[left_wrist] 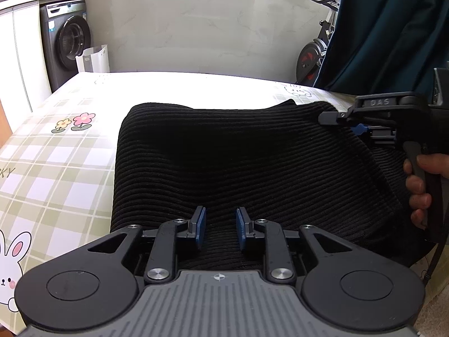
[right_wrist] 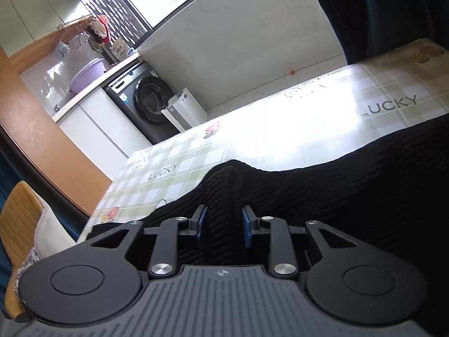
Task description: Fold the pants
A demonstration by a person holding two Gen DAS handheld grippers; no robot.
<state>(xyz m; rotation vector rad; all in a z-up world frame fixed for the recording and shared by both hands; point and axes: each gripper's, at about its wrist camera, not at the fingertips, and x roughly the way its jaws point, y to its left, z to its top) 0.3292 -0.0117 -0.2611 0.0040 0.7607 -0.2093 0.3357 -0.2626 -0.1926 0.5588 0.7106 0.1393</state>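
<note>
**Black ribbed pants between two grippers**

Black ribbed knit pants [left_wrist: 238,163] lie folded on a surface covered with a green-checked cloth [left_wrist: 56,163]. The left gripper [left_wrist: 219,226] hovers over the near edge, its blue-padded fingers [left_wrist: 199,227] apart, grasping nothing. The right gripper [right_wrist: 224,224] has a raised ridge of fabric between its fingers [right_wrist: 202,221]; whether they pinch it I cannot tell.

The black ribbed knit pants [left_wrist: 224,163] run under the left gripper's body at six o'clock in the left wrist view, so their near edge is hidden. At three o'clock the frame cuts off the person's hand [left_wrist: 423,185] at the knuckles. In the right wrist view the pants [right_wrist: 364,185] leave the frame at three o'clock; sun glare washes out the checked tablecloth [right_wrist: 294,129].
</note>
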